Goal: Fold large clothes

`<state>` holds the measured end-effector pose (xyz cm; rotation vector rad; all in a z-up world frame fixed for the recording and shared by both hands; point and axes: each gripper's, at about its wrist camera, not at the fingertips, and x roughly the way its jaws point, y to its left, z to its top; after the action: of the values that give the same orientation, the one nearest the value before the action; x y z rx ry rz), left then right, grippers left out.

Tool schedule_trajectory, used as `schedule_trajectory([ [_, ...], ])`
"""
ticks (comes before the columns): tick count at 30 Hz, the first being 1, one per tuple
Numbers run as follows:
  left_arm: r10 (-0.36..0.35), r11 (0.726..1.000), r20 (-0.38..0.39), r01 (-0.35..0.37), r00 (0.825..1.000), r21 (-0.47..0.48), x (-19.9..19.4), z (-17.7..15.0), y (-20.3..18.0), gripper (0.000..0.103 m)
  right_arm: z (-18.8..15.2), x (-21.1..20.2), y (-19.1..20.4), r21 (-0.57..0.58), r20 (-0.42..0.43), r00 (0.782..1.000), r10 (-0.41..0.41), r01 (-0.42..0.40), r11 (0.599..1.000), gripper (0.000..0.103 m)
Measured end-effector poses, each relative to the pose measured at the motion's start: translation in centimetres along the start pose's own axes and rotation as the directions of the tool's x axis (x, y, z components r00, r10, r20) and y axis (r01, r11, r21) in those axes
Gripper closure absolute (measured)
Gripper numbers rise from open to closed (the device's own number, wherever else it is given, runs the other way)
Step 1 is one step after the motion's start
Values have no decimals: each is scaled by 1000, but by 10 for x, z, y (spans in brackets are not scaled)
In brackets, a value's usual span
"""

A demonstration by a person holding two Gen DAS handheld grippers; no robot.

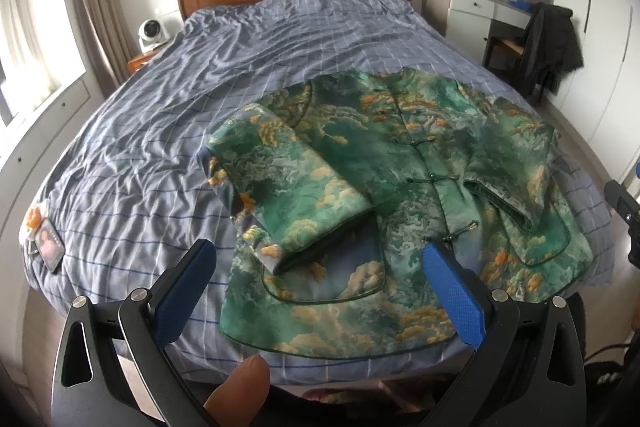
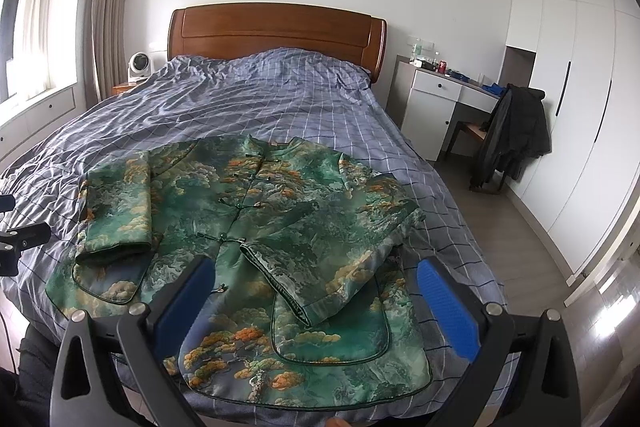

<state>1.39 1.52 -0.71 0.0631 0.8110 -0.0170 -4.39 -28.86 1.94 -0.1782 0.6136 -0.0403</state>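
Observation:
A green patterned jacket (image 1: 400,163) with orange and cream clouds lies front-up on the near end of the bed. Both sleeves are folded inward over its body. It also shows in the right wrist view (image 2: 280,227). My left gripper (image 1: 320,267) is open and empty, held above the jacket's lower hem. My right gripper (image 2: 316,283) is open and empty, held above the hem and the folded right sleeve (image 2: 320,279). Part of the right gripper shows at the right edge of the left wrist view (image 1: 624,203).
The bed (image 2: 280,99) has a blue checked cover and a wooden headboard (image 2: 276,27). A phone with a charm (image 1: 46,243) lies at the bed's left edge. A white desk (image 2: 440,99) and a chair with a dark coat (image 2: 512,135) stand to the right. A small fan (image 2: 138,67) sits left.

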Motion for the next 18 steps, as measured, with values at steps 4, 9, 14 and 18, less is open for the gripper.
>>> schedule_trajectory([
  [4, 6, 1000, 0, -6, 1000, -10, 0, 0, 2, 0, 0, 0, -1, 0, 7, 1000, -4, 4, 1000, 0],
  [9, 19, 1000, -12, -19, 1000, -2, 0, -2, 0, 0, -2, -4, -2, 6, 8, 1000, -13, 13, 1000, 0],
  [14, 24, 1000, -12, -24, 1000, -1, 1, -3, 0, 0, -4, -6, -1, 4, 6, 1000, -13, 13, 1000, 0],
  [18, 29, 1000, -22, -29, 999, -2, 3, -4, 1, 0, -4, -6, -1, 4, 5, 1000, -12, 12, 1000, 0],
])
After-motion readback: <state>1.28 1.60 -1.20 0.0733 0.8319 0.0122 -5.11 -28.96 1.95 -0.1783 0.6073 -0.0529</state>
